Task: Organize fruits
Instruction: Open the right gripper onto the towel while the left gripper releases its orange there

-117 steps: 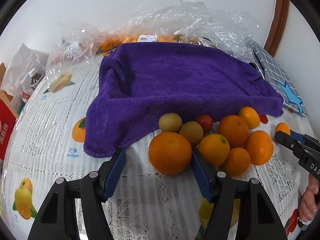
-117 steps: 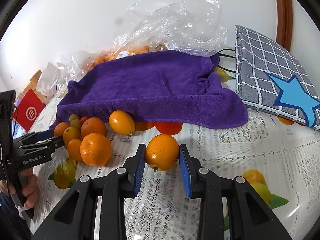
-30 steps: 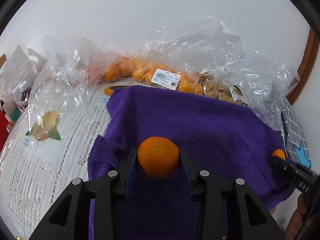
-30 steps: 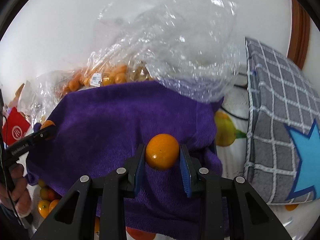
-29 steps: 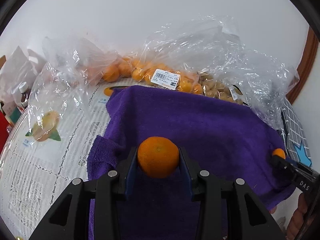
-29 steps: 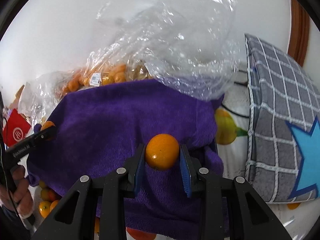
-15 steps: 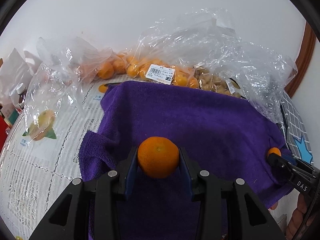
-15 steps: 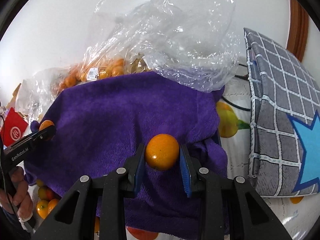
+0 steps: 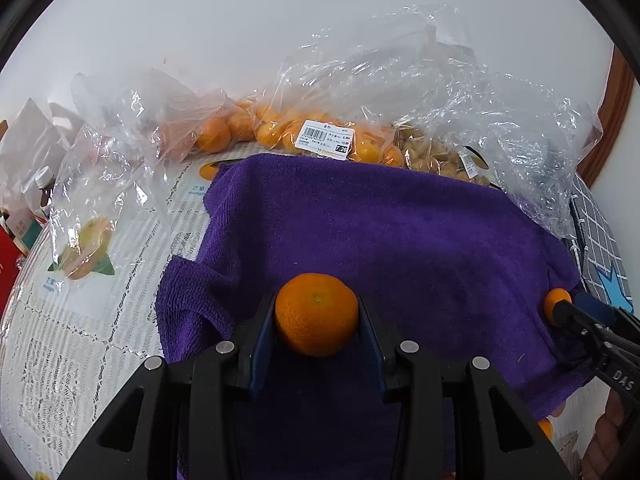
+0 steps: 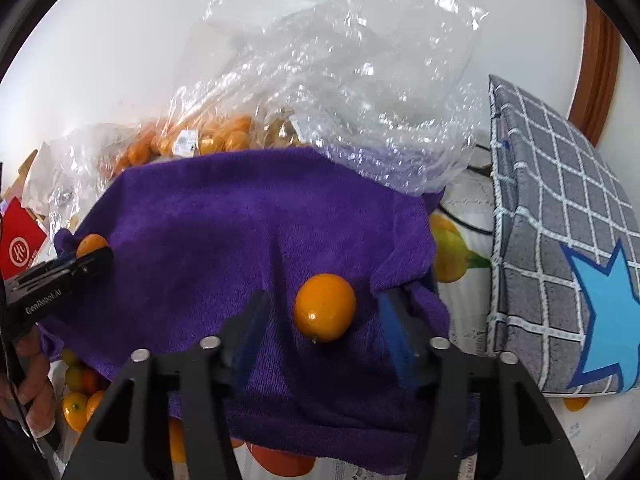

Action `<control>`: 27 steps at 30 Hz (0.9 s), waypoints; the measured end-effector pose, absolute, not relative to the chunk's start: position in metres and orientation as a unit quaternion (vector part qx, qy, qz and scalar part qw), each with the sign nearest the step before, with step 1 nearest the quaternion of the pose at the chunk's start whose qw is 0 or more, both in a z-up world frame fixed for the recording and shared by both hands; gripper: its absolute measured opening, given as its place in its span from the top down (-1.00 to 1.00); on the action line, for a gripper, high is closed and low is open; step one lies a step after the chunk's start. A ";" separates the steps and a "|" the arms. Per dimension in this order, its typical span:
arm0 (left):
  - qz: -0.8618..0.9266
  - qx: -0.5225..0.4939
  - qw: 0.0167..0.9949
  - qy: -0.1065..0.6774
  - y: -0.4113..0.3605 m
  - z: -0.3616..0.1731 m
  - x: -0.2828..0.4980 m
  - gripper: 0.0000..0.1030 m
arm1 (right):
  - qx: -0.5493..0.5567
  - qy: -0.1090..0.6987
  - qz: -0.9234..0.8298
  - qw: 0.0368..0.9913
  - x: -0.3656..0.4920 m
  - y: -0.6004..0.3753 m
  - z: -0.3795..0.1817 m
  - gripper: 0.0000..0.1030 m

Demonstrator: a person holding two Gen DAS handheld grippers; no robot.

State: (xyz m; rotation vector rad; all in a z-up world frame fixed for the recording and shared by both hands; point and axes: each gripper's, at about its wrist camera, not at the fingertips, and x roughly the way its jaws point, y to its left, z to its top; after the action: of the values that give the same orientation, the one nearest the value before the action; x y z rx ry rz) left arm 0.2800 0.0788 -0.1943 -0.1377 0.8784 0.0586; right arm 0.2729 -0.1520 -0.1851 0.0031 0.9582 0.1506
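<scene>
Here, left claw point(image 9: 317, 322) clamping mandarin point(image 9: 316, 314), right claw point(image 10: 326, 322) spread around loose orange point(image 10: 325, 307), plastic bags point(image 9: 400, 120) behind purple towel point(image 9: 380, 240)

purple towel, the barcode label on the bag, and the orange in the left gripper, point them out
purple towel point(image 9: 400, 240), left wrist view, bare middle of the cloth
barcode label point(image 9: 326, 141), left wrist view, centre of the sticker
orange point(image 9: 316, 314), left wrist view, front face

Each camera rides behind its own fingers, close above the purple towel point(image 9: 400, 248), facing the wall and plastic bags point(image 9: 360, 120). The left view looks from the towel's left side, the right view from its right. Both share the towel point(image 10: 224, 232) and bags point(image 10: 320, 80), and each catches the other gripper at its edge.
</scene>
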 end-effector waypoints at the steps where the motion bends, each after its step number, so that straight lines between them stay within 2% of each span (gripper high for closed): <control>1: 0.028 -0.068 0.902 0.425 0.079 -0.194 0.280 0.26 | 0.003 0.457 0.074 0.887 0.271 -0.153 -0.182 -0.23; 5: 0.027 -0.069 0.902 0.424 0.079 -0.194 0.280 0.26 | 0.010 0.441 0.070 0.895 0.267 -0.155 -0.173 -0.38; 16: 0.021 -0.071 0.904 0.420 0.078 -0.193 0.279 0.24 | 0.003 0.422 0.050 0.905 0.263 -0.155 -0.168 -0.38; 24: 0.004 -0.089 0.916 0.392 0.078 -0.183 0.271 -0.11 | 0.041 0.416 0.042 0.907 0.264 -0.169 -0.164 -0.38; 27: 0.000 -0.089 0.922 0.376 0.078 -0.178 0.268 -0.12 | 0.039 0.407 0.039 0.912 0.263 -0.171 -0.161 -0.39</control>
State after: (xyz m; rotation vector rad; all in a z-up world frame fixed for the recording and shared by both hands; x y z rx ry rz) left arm 0.2678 0.0776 -0.1776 -0.1829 0.7731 0.0005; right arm 0.2628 -0.1705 -0.1613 0.0803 0.8379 0.0797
